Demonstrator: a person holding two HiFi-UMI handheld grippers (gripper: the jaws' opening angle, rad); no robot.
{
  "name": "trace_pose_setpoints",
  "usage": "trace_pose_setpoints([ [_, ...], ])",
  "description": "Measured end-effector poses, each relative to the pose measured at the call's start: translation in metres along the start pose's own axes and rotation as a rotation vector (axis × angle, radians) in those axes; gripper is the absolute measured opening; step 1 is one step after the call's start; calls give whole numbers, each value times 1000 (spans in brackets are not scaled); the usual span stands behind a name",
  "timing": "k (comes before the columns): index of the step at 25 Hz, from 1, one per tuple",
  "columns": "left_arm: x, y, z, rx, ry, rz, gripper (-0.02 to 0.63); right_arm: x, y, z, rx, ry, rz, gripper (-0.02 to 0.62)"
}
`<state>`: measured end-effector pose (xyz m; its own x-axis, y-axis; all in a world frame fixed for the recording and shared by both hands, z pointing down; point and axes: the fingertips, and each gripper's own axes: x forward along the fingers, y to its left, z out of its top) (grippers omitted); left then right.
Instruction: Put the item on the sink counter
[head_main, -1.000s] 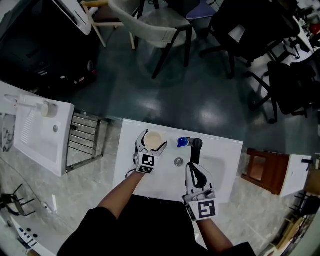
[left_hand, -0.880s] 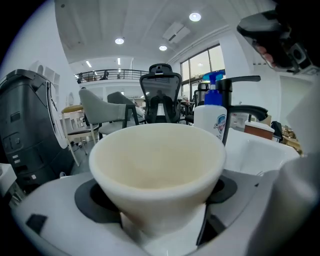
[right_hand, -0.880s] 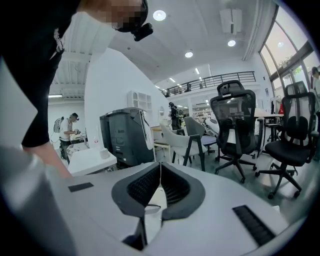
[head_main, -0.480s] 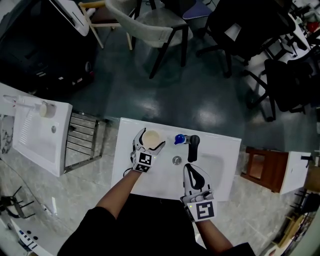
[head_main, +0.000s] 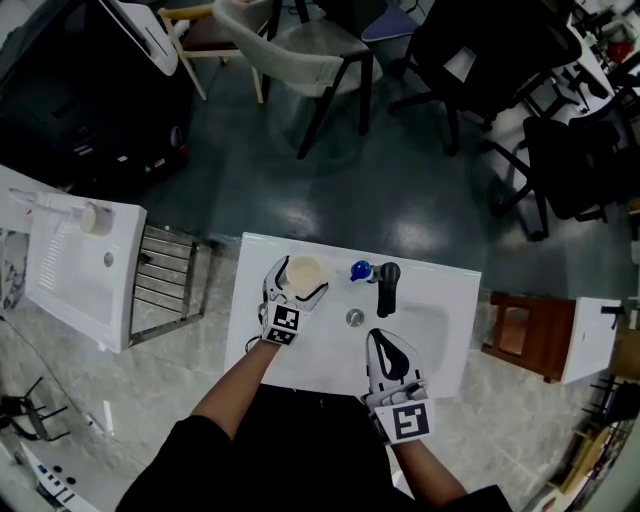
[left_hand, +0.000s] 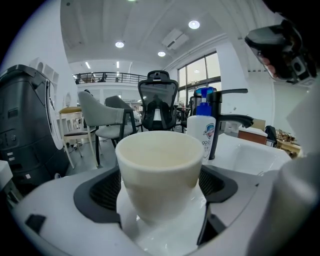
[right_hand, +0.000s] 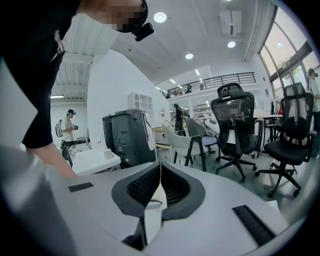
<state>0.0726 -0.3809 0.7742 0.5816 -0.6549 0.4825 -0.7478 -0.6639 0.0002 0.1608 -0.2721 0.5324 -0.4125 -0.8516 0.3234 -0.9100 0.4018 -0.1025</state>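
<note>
Cup: the cream cup (head_main: 304, 273) stands upright in the upper left part of the white sink counter (head_main: 250, 290), near its far edge. In your left gripper view the cup (left_hand: 160, 170) fills the middle, open side up, and nothing shows inside it.
Left gripper: your left gripper (head_main: 300, 285) reaches over the counter from the near side. Its two black pads (left_hand: 97, 192) press on the cup from both sides, so you are pinching the cup. The cup's bottom looks to be down on the white top.
Right gripper: your right gripper (head_main: 386, 342) is low in the middle of the head view, over the near side of the sink bowl (head_main: 430, 330). In its own view the two pads (right_hand: 145, 187) are pressed together with nothing between them.
Tap: a black tap (head_main: 388, 286) stands right of the cup, at the far side of the bowl.
Bottle: a bottle with a blue top (head_main: 361, 270) stands between the cup and the tap, just beside the tap. In the left gripper view the bottle (left_hand: 202, 131) is behind the cup on the right.
Drain: a small round metal piece (head_main: 354, 318) sits on the counter below the bottle.
Around you: a pale chair (head_main: 300, 50) stands at the top, and another white sink (head_main: 80, 265) is at the left edge.
</note>
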Motion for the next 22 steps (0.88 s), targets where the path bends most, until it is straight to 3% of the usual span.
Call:
trace_pose_setpoints([
  [11,-47,-3,1,-13,-56,-11,476,-19,35,1,-8,-38,-23,31],
  [22,-165,-18,13,-104,-149,-25,476,-61,101,9,-27,-102,-71,31],
])
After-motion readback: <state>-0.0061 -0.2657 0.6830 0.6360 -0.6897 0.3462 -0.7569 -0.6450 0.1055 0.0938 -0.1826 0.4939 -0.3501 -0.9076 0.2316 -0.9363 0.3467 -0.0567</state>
